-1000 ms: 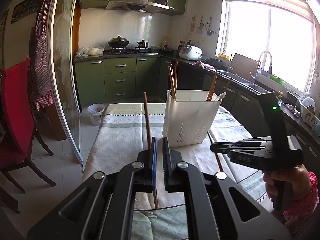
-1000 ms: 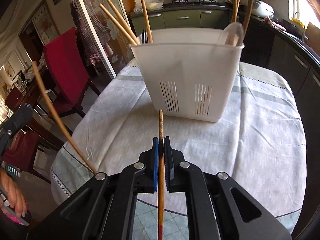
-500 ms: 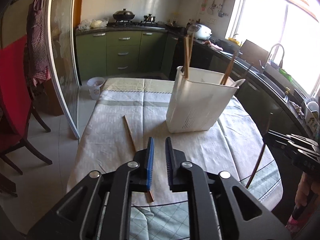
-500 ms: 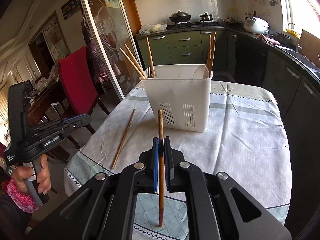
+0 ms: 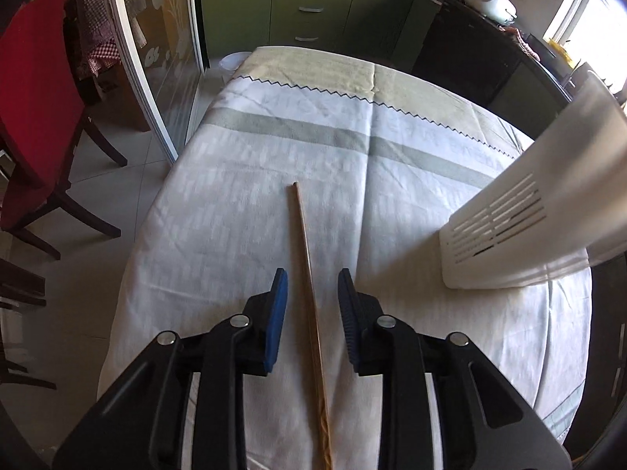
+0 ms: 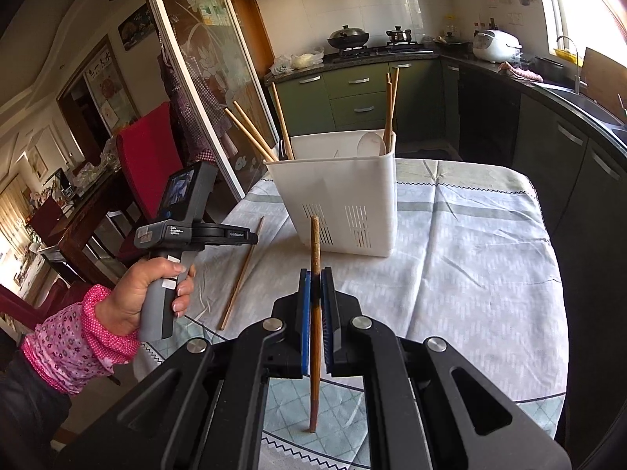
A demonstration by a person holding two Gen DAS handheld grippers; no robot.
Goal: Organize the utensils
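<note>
A: What's the biggest thing here?

B: The surface (image 6: 470, 258), under a pale cloth (image 5: 313, 149) with grey bands and a zigzag trim. Green kitchen cabinets (image 6: 352, 94) stand behind it, and a red chair (image 5: 35, 90) to one side.

A: And on it?

B: A white slotted utensil holder (image 6: 345, 196), upright toward the far half of the surface. Several chopsticks (image 6: 250, 133) lean out of its left corner, two more stand at the right corner, and a pale spoon (image 6: 370, 143) shows inside.

A: The left gripper?

B: The left gripper (image 5: 312, 305) is released, its blue pads spread apart over the cloth. A loose chopstick (image 5: 309, 274) lies flat on the surface, running lengthwise between the two fingers without touching either. The holder is just off to its right.

A: And the right one?

B: The right gripper (image 6: 316, 305) is clenched on a second chopstick (image 6: 314, 243), held near its middle and roughly upright, the upper end in front of the holder's slotted wall. Its lower end hangs above the cloth near the edge.
</note>
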